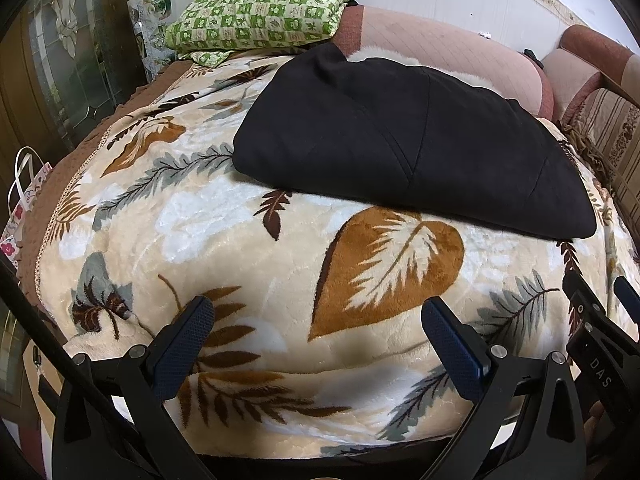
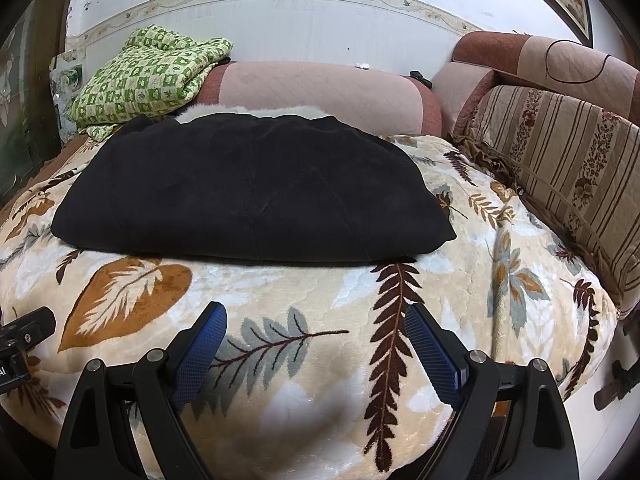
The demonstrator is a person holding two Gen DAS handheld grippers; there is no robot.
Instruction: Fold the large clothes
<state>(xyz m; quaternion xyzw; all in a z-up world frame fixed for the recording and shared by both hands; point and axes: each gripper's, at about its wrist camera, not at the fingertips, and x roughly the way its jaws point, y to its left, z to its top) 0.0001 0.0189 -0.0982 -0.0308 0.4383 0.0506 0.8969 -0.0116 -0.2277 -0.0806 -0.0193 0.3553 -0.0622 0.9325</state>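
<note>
— Black garment (image 2: 248,192) first: where did it lie?

— On the leaf-patterned blanket (image 2: 320,320) that covered the sofa seat, toward the back, its far edge near the pink back cushion (image 2: 320,88). A strip of white furry lining (image 2: 256,112) showed along that far edge.

— Folded or not?

— It looked folded already: a thick, compact, roughly rectangular bundle with rounded doubled edges and no sleeve hanging loose. From the left wrist view the same garment (image 1: 412,152) showed seams crossing a smooth top and a tidy near edge.

— And the grippers?

— Neither touched it. The left gripper (image 1: 316,320) hovered over the bare blanket in front of the bundle, fingers spread wide with nothing between them. The right gripper (image 2: 316,320) was the same: blue pads apart, empty, clear of the cloth.

— So what remained?

— Little, by my reading. The folds seemed done; at most a final squaring or pressing flat. A green checked cloth (image 2: 148,76) sat bunched on the back corner, but whether it belonged to the task I couldn't tell.
</note>
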